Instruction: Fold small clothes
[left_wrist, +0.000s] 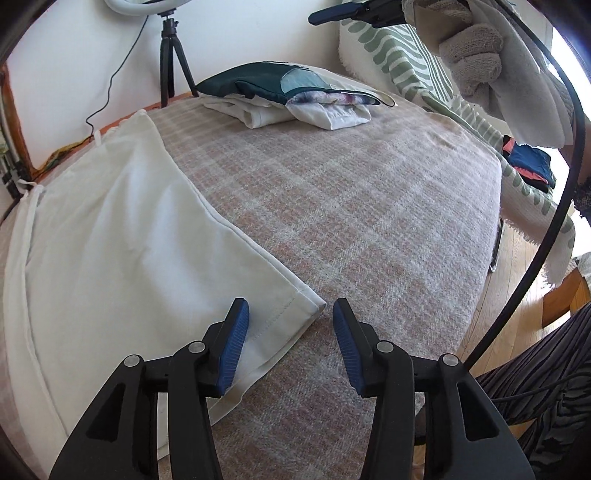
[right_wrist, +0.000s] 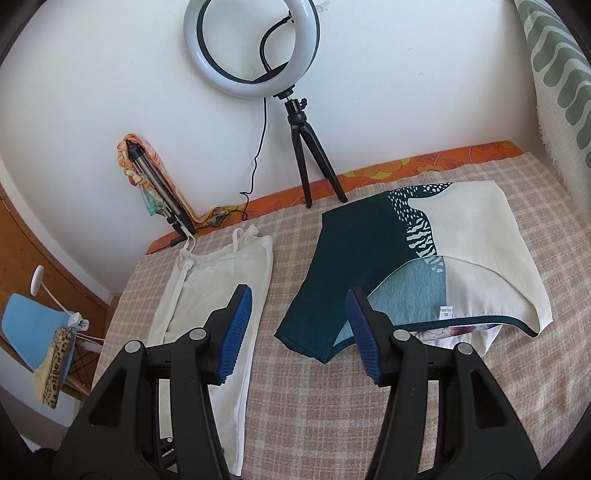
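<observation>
A small white label (right_wrist: 445, 312) is sewn inside the dark green and cream top (right_wrist: 369, 240); its letters are too small to be read. This top is laid on a small pile on the checked blanket (right_wrist: 332, 406) of the bed. A white strappy top (left_wrist: 110, 229) is spread flat beside it.

The left gripper (left_wrist: 291, 319) is tilted down over the white top's bottom corner, fingers apart, nothing gripped. The right gripper (right_wrist: 299, 306) is held over the blanket between both tops, fingers apart and empty.
</observation>
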